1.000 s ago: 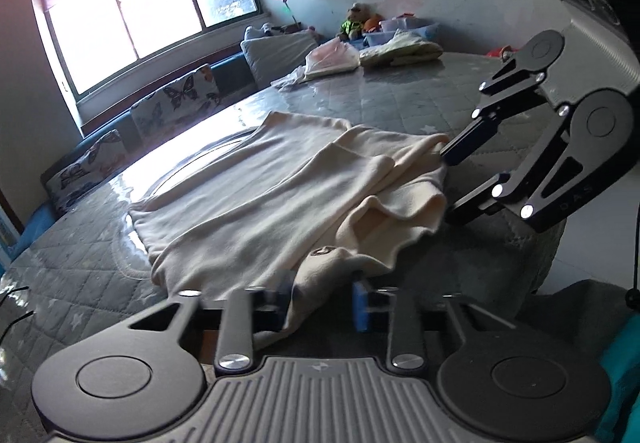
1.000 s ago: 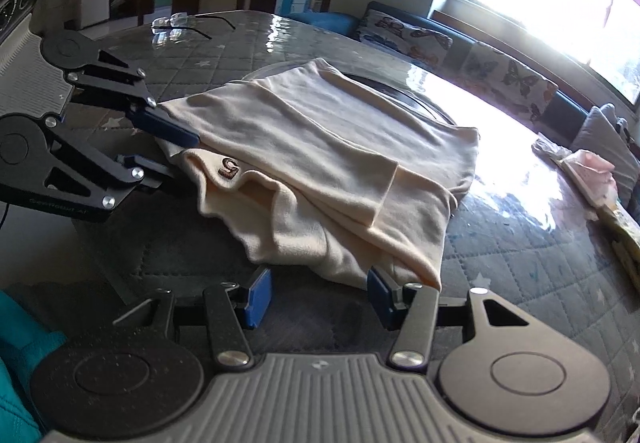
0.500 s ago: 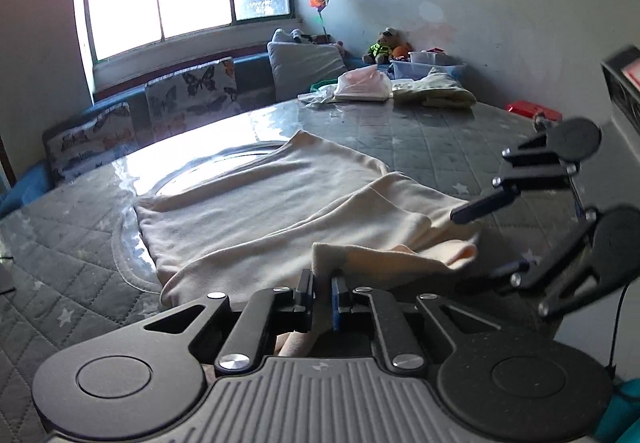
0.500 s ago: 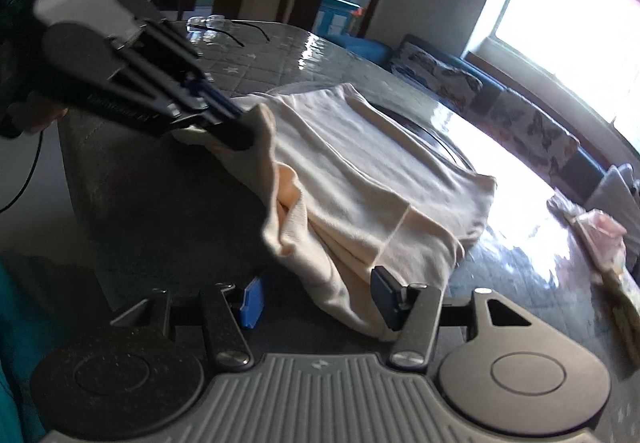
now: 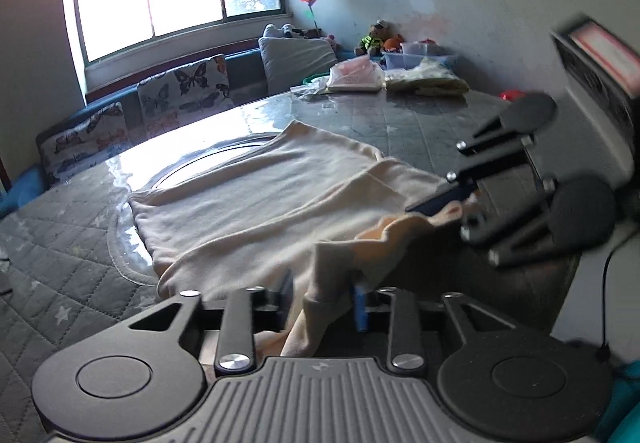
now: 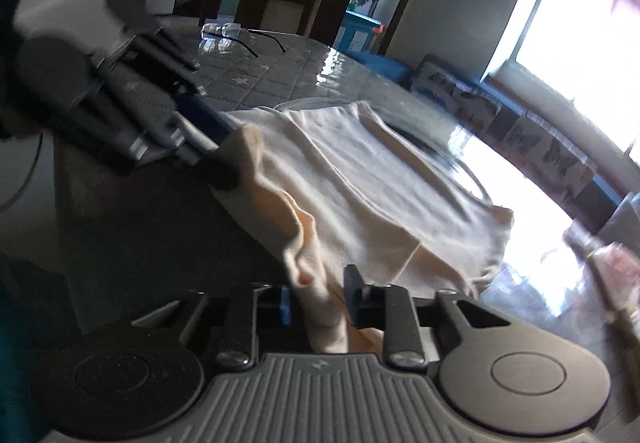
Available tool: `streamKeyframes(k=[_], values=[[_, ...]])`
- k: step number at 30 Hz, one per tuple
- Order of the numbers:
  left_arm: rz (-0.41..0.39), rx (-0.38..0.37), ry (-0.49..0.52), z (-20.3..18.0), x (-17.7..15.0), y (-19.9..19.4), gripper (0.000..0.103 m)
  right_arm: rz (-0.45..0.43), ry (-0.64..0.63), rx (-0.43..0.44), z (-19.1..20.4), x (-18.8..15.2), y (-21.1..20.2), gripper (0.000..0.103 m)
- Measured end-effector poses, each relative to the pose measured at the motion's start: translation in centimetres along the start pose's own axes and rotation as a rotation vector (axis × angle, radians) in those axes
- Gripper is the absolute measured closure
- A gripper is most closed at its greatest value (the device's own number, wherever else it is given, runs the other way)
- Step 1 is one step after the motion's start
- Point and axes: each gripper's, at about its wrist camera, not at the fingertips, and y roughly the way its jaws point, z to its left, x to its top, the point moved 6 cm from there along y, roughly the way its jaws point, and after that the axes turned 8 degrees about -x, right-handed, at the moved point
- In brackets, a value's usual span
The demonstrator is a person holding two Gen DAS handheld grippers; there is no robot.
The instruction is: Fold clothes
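Nearest the cameras, both grippers have changed over the last second from standing spread at the near hem to gripping it: the left gripper (image 5: 322, 299) now pinches a bunched fold of the cream garment (image 5: 260, 199) between its blue pads, and the right gripper (image 6: 316, 301) has likewise closed on cloth, where half a second ago its fingers were still apart with the hem only lying between them. That suggests the grasp phase is done and the hem is ready to be carried over toward the far edge for the next fold. The near edge is lifted off the table (image 5: 72, 263) and sags in a rumpled ridge between the two grips, while the rest of the garment lies flat on the quilted top, reaching toward the glossy round inset. Each gripper points forward and slightly down over the near table edge, held side by side. Farther off lie a pair of glasses (image 6: 224, 31), bagged items (image 5: 354, 77) and the butterfly cushions (image 5: 184, 91) under the window.
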Motion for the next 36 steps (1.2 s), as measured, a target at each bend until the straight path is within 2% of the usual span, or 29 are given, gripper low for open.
streamKeyframes(k=[3, 7, 11, 13, 15, 16, 19, 29, 36], values=[[0.004, 0.008, 0.037, -0.5, -0.4, 0.0, 0.053, 0.011, 0.074, 0.032, -0.8, 0.3, 0.0, 0.091], [0.035, 0.039, 0.053, -0.3, -1.1, 0.7, 0.054, 0.014, 0.152, 0.054, -2.0, 0.8, 0.1, 0.092], [0.047, 0.069, 0.084, 0.2, -1.6, 1.1, 0.055, 0.013, 0.178, 0.059, -2.4, 0.9, 0.2, 0.093], [0.049, 0.069, 0.084, 0.5, -1.7, 1.1, 0.074, 0.010, 0.177, 0.050, -2.4, 0.8, 0.3, 0.095], [0.048, 0.065, 0.064, 1.0, -1.7, 1.0, 0.087, 0.001, 0.177, 0.047, -2.3, 0.8, 0.2, 0.096], [0.043, 0.065, 0.050, 1.2, -1.7, 0.9, 0.091, -0.006, 0.173, 0.044, -2.1, 0.8, 0.0, 0.097], [0.016, 0.065, 0.024, 1.5, -1.4, 0.0, 0.095, -0.032, 0.149, 0.037, -1.6, 1.1, -1.0, 0.097], [-0.002, 0.038, 0.014, 0.4, -1.0, -4.6, 0.097, -0.072, 0.054, 0.074, 0.1, 1.8, -4.9, 0.097], [0.019, -0.007, 0.016, -2.1, -1.8, -8.5, 0.097, -0.065, -0.024, 0.168, 2.5, 1.6, -9.5, 0.097]])
